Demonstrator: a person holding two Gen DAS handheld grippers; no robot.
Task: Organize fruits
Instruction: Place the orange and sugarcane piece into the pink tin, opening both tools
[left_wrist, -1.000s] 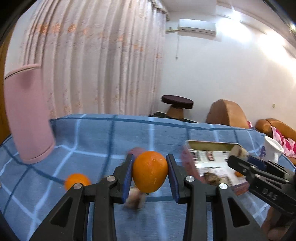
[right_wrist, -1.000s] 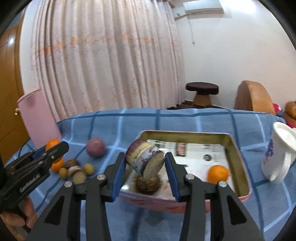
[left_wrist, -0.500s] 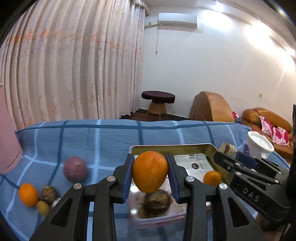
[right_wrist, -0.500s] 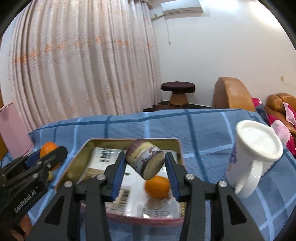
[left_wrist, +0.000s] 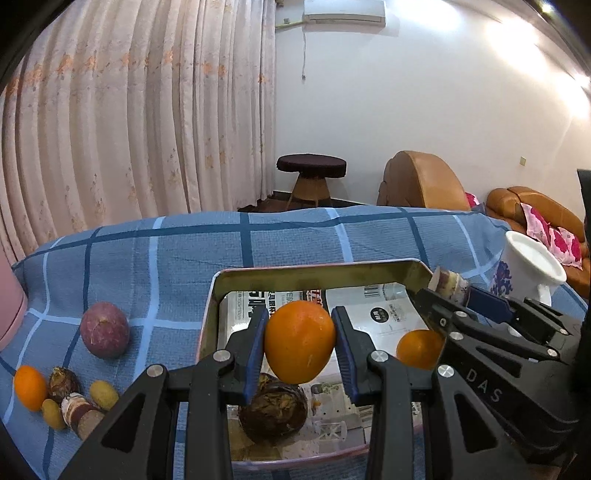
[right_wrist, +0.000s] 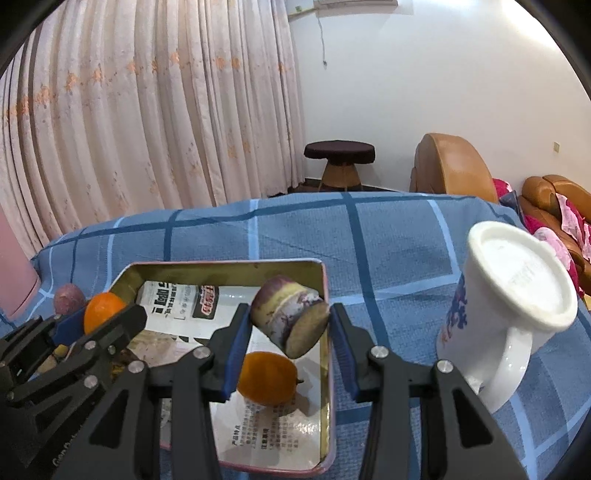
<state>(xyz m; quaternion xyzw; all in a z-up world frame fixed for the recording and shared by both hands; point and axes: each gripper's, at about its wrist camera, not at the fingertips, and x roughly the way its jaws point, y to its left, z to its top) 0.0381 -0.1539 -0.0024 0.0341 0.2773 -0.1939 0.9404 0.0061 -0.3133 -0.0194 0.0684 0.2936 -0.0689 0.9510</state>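
Showing only leftward, loose fruits (left_wrist: 66, 391) lie beside the tin (left_wrist: 212, 295).

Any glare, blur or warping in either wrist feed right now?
Left wrist view: sharp; the ceiling light blows out the wall at upper right, fisheye bends the curtain. Right wrist view: sharp too; the white mug bulges near the edge, the tin's paper liner reflects light.

Orange (left_wrist: 298, 341): bright orange. Tin (left_wrist: 317, 274): pink outside, dull gold inside. Cloth (left_wrist: 184, 251): blue, dark and pale check. Mug (right_wrist: 513, 295): white, blue print. Curtain (left_wrist: 129, 110): cream, orange flowers.
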